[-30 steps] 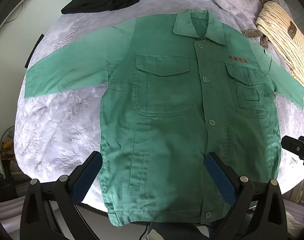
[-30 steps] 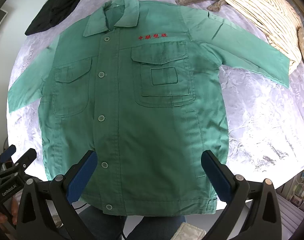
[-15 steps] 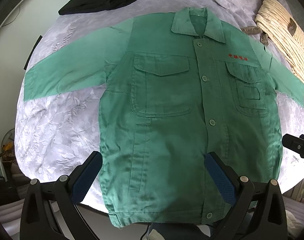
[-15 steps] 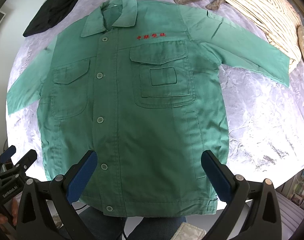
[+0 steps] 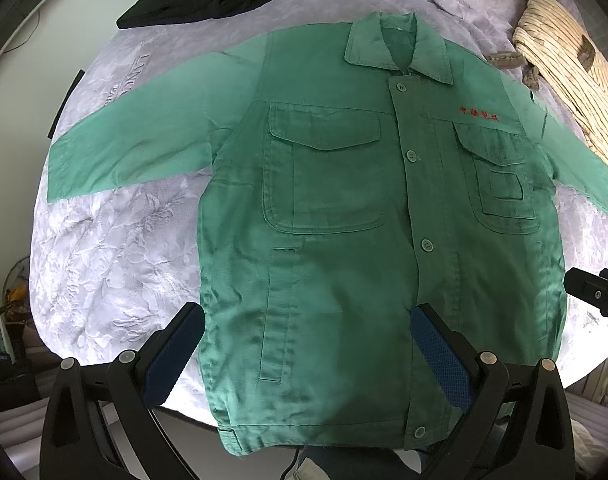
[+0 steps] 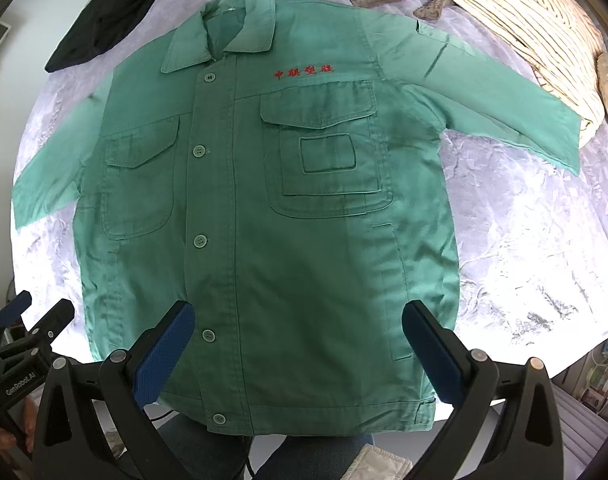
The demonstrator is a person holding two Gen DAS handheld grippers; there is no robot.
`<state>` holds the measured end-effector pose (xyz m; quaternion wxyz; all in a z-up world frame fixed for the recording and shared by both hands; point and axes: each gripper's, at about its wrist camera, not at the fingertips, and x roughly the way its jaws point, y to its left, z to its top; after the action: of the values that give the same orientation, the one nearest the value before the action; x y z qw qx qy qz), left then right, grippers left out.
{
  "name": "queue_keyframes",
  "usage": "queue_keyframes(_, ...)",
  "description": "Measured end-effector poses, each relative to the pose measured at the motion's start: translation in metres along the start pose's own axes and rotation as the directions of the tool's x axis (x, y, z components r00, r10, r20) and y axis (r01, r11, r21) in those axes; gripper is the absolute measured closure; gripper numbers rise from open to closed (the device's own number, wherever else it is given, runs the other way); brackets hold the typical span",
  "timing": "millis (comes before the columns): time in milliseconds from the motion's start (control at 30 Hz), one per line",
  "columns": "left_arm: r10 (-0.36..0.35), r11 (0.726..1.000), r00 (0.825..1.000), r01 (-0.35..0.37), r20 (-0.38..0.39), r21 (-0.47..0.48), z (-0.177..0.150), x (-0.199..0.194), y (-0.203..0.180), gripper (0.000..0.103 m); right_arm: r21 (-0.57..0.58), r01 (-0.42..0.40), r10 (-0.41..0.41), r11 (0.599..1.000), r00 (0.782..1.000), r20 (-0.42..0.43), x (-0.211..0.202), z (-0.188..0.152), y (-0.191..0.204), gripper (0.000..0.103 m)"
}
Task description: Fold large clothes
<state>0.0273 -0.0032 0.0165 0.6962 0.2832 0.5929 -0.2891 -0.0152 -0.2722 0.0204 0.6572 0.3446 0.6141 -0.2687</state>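
Below your two claws, the green jacket (image 5: 343,240) lies flat and buttoned, front up, on the pale bedspread (image 5: 116,248). Its long axis runs from the hem, at the near edge, to the collar (image 6: 224,36) at the far end; the sleeves spread to either side. Left claw (image 5: 307,354) and right claw (image 6: 300,350) both hang spread wide above the hem, pinching nothing. Judge the cloth soft, limp and light: take hold at a sleeve cuff (image 6: 559,136) or hem corner.
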Motion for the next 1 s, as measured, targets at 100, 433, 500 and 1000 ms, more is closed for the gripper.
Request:
queue_keyframes(100, -0.001, 1.000, 1.000, 0.001, 0.000, 0.002, 0.0003, 0.0004, 0.0004, 0.000, 0.001, 0.000, 0.000, 1.000, 1.000, 0.002, 0.0004, -0.0001, 0.0001, 0.000)
queue_keyframes(433, -0.001, 1.000, 1.000, 0.001, 0.000, 0.001, 0.0004, 0.0005, 0.0006, 0.000, 0.007, -0.001, 0.001, 1.000, 1.000, 0.000, -0.0008, -0.0021, 0.0004, 0.000)
queue_keyframes(500, -0.001, 1.000, 1.000, 0.001, 0.000, 0.002, 0.0004, 0.0005, 0.0005, 0.000, 0.007, -0.001, 0.001, 1.000, 1.000, -0.003, -0.0013, -0.0018, 0.0004, 0.000)
queue_keyframes(1000, -0.002, 1.000, 1.000, 0.002, 0.002, 0.008, 0.0005, -0.0011, -0.0009, 0.000, 0.006, 0.003, -0.003, 1.000, 1.000, 0.001, -0.0031, -0.0027, 0.0003, 0.000)
